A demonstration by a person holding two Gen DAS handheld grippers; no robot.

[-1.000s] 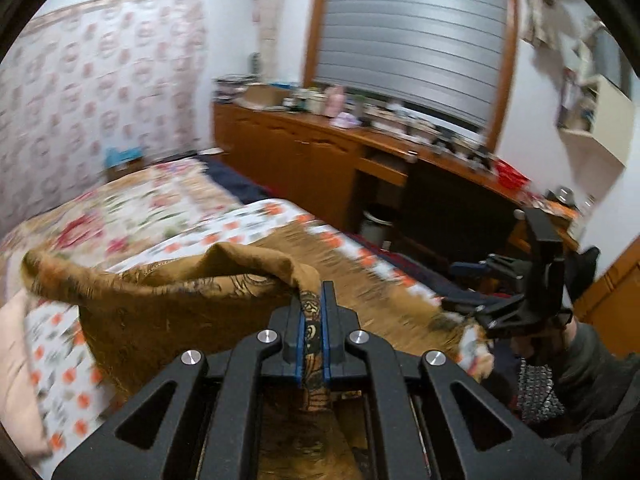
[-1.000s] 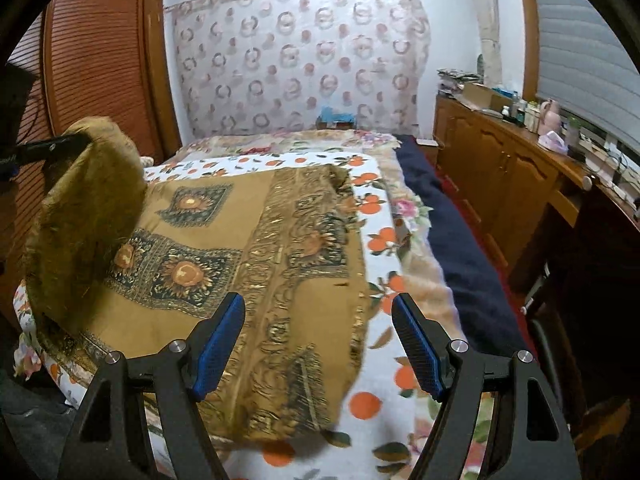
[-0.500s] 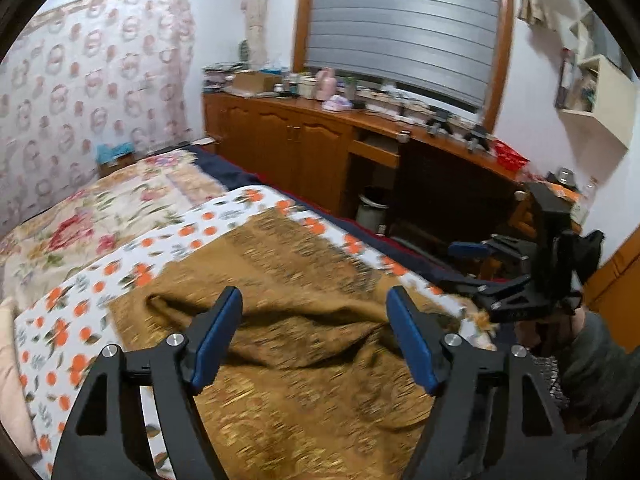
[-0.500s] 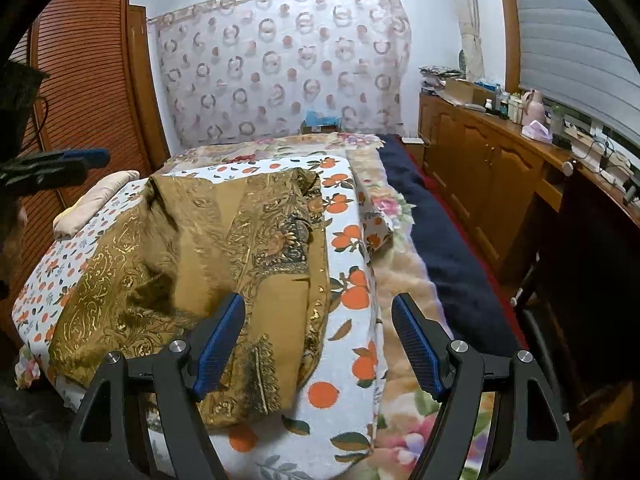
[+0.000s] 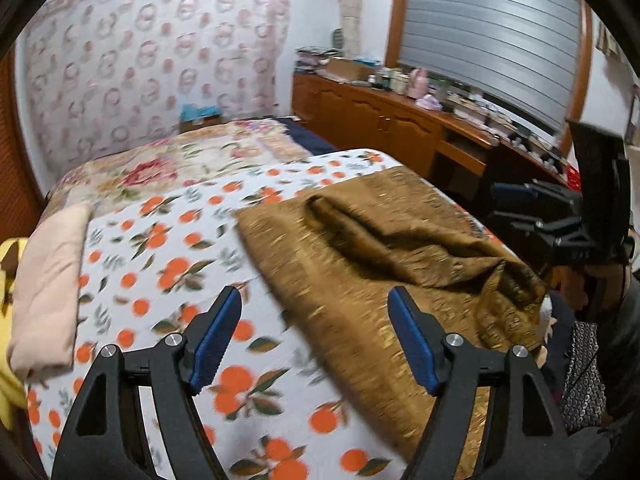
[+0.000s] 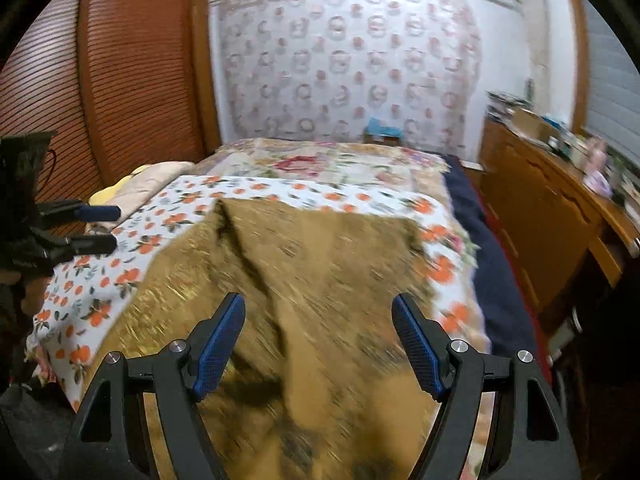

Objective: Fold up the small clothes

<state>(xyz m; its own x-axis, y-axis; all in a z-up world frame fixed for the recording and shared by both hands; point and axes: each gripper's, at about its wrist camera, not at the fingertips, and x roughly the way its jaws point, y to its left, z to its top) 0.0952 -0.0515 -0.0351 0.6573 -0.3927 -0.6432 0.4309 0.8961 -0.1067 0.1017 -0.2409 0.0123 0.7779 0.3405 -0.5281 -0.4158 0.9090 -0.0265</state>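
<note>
Hovering with its blue pads spread wide and nothing between them, the left gripper [image 5: 314, 336] hangs over the orange-print sheet [image 5: 160, 248], just beside the near left edge of the brown-gold cloth [image 5: 360, 264]. The right gripper [image 6: 320, 340] is equally wide and empty, poised directly above the same cloth's near part — in its own view the fabric fills the space below the jaws, though motion blur hides whether the pads brush it.

That cloth lies spread on the bed, slightly askew, with a raised ridge of loose fabric [image 5: 400, 236] running across its top layer towards the right-hand edge. It reads as a fold laid down but not smoothed. Both tools being free and low over the near edge suggests the person is lining up for a fresh pinch — probably at two near corners — to double the piece over.

A pale folded item [image 5: 48, 288] rests at the sheet's left margin, well apart, likely out of the way of the work.
</note>
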